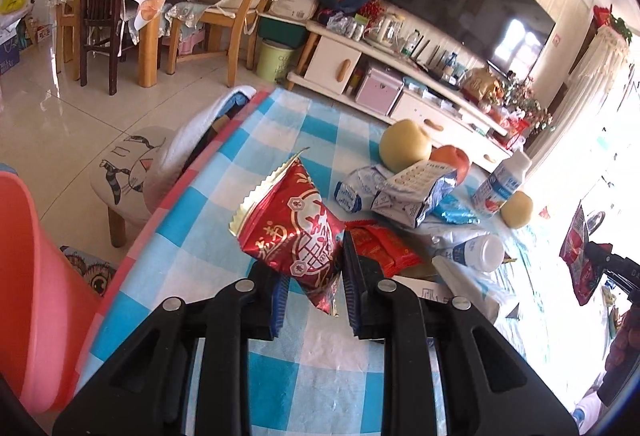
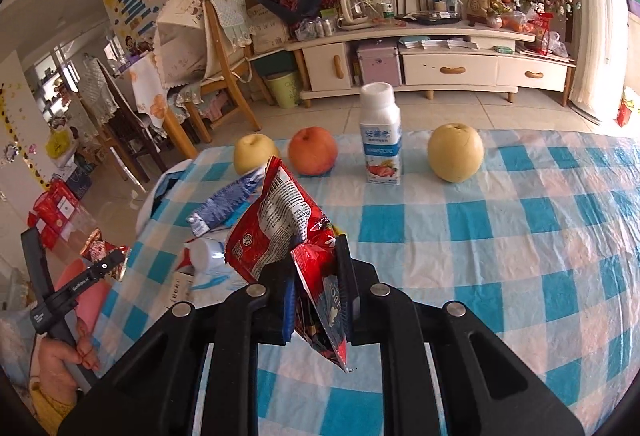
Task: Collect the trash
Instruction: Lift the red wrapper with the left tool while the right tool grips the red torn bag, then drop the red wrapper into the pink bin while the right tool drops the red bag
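With the left hand-held gripper (image 1: 310, 276) clamped on a red-and-gold foil wrapper (image 1: 290, 226) and the right hand-held gripper (image 2: 316, 278) on a crumpled red snack packet (image 2: 276, 224), both were held clear above the blue-checked desk (image 2: 500, 236), so carriage to the pink plastic bin (image 1: 28, 276) was judged due next.

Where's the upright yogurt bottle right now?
In the right wrist view, the yogurt bottle stands at the table's far edge, between the red apple and the right-hand pear.
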`<control>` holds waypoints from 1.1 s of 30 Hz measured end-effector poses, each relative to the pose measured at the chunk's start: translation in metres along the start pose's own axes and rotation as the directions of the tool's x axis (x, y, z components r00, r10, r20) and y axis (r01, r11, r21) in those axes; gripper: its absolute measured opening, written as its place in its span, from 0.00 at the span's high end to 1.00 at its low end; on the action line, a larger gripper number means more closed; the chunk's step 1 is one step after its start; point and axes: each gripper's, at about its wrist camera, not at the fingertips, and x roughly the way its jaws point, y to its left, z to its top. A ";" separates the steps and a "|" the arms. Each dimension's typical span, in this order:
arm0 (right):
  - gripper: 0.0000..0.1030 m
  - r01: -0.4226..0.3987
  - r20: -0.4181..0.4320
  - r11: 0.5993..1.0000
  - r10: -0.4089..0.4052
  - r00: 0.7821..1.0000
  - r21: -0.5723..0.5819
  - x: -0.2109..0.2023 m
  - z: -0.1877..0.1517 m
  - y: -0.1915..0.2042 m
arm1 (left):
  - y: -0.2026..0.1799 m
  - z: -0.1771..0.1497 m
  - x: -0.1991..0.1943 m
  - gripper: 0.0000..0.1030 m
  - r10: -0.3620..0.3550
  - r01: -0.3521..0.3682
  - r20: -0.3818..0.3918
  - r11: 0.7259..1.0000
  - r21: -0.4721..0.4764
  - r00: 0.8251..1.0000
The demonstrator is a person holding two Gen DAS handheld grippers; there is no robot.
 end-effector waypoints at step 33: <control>0.69 -0.526 -0.342 0.821 0.441 0.830 -0.221 0.134 -0.082 0.432 | 0.241 -0.005 -0.133 0.73 0.614 -0.433 0.035 0.595 -0.677 0.789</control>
